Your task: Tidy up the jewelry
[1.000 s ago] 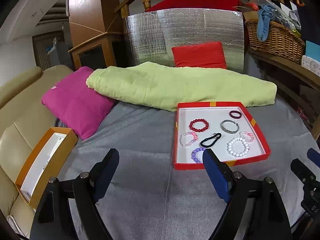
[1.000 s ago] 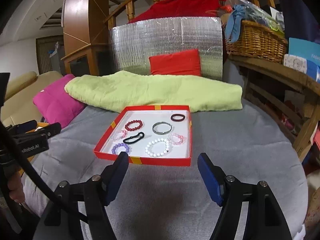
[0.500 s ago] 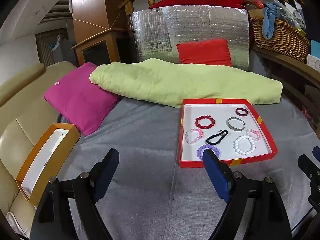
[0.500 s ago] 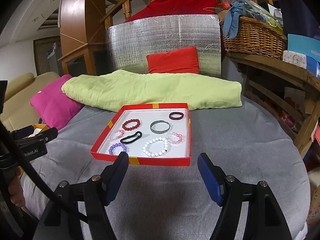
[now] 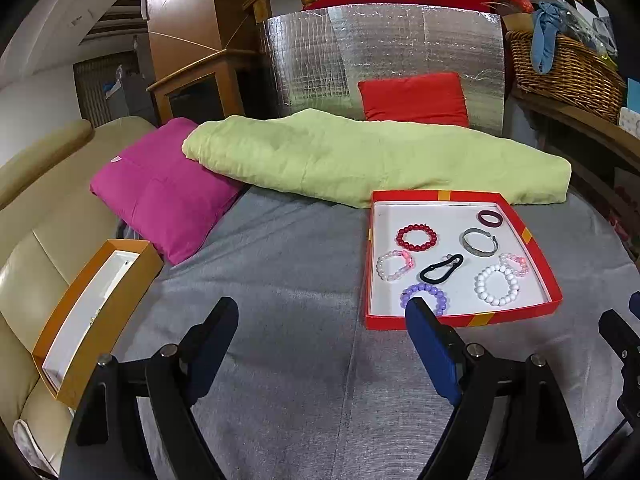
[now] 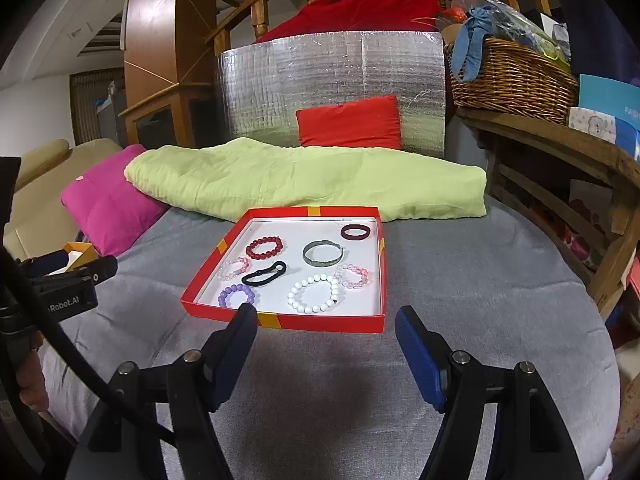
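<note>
A red tray (image 5: 540, 254) (image 6: 382, 280) with a white floor lies on the grey cloth. It holds several bracelets: red beads (image 5: 416, 237) (image 6: 264, 247), white beads (image 5: 496, 285) (image 6: 314, 294), purple beads (image 5: 424, 297) (image 6: 236, 295), a silver bangle (image 5: 479, 242) (image 6: 323, 254), a black hair tie (image 5: 441, 269) (image 6: 264, 273), a dark ring (image 5: 490, 219) (image 6: 355, 233). An orange box (image 5: 86, 320) with a white lining stands at the left. My left gripper (image 5: 322, 312) is open and empty, left of the tray. My right gripper (image 6: 326, 314) is open and empty, just in front of the tray.
A green blanket (image 5: 360, 160) (image 6: 300, 178) lies behind the tray, with a pink cushion (image 5: 160, 192) at its left and a red cushion (image 6: 348, 122) against a silver foil panel (image 5: 380, 48). A wicker basket (image 6: 512, 76) sits on a wooden shelf at the right. A beige sofa (image 5: 36, 208) is at the left.
Both grippers have pulled back and risen a little, so the tray sits farther out and more to the right in the left wrist view. Nothing was taken hold of.
</note>
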Demonstrator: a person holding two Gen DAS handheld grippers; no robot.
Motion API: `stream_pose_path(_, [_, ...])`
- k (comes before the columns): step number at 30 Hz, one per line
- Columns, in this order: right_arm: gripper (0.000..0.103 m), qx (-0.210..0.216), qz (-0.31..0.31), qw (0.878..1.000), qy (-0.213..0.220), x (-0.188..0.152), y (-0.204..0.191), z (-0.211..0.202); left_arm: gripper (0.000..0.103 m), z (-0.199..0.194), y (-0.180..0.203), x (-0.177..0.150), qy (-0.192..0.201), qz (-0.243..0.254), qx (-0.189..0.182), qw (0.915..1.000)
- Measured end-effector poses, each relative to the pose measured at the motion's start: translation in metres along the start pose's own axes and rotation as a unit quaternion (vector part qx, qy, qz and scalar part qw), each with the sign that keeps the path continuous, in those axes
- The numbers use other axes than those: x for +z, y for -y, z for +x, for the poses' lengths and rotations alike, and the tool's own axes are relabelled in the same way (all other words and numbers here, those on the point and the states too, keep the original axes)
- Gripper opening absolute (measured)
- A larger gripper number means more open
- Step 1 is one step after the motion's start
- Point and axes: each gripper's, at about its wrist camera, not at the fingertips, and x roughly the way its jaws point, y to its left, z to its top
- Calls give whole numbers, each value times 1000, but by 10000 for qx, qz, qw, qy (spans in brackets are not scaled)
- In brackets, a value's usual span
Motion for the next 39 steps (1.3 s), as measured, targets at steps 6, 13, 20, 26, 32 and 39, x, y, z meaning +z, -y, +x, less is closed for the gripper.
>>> stream_pose_path(6, [75,2,-19,10000,-9,-1,-1,1,86,2,-3,0,-33,-39,3,10000])
stream_pose_path(13, [75,-19,-82,10000,4,-2,-4,2,86,1,-7,-1,-22,-95,33,9999])
stream_pose_path(20, [75,-40,-101,9999,32,-2,-5,1,86,2,-10,0,-21,-124,57,9999])
stream_pose_path(26, [75,-61,-152,9998,69,-2,-7,1,86,2,-13,-1,-25,-160,62,9998])
stream_pose_path(32, [75,-72,-184,9998,78,-2,-9,2,86,2,-14,-1,-24,-156,50,9999])
stream_pose_path(39, [75,-83,-219,9997,76,-3,-10,1,86,2,-14,-2,-8,-136,56,9999])
